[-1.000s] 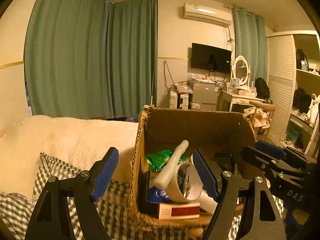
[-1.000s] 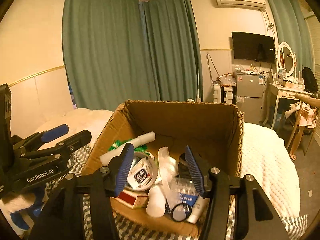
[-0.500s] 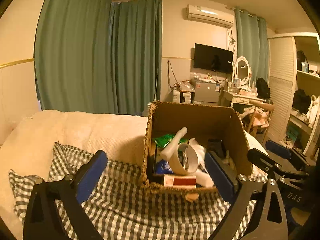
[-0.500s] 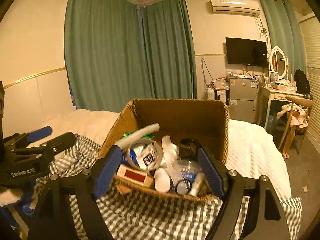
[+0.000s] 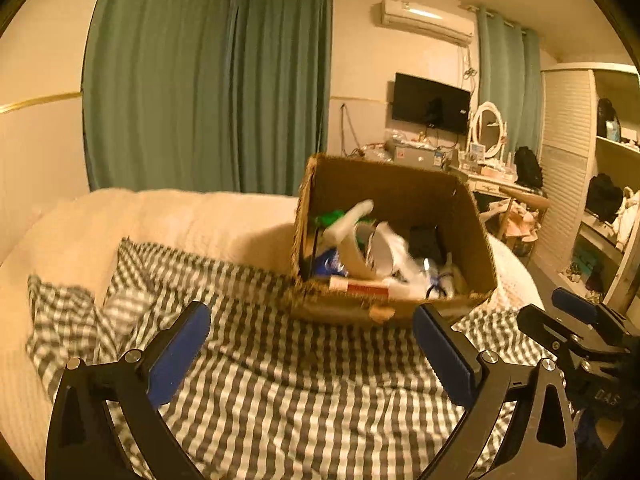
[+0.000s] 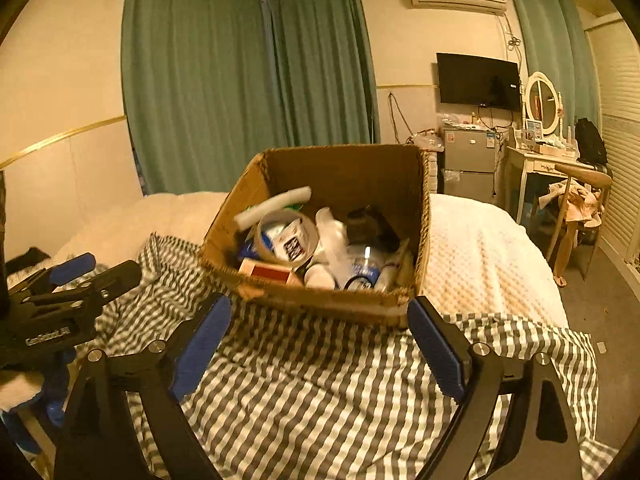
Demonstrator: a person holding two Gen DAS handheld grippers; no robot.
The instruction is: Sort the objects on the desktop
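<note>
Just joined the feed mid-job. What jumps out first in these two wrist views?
The open cardboard box, crammed with clutter, sits on a grey checked cloth spread over a cream bed; a roll of tape and a white foam tube lean near its left wall. Both the left gripper and the right gripper hang open and empty in front of the box, touching nothing.

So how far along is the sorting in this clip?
Apparently finished or near its end: the brown cardboard box on the grey checked cloth holds a tape roll, a red-and-white carton and tubes. Left gripper and right gripper are open, empty. Nothing loose shows on the cloth.
</note>
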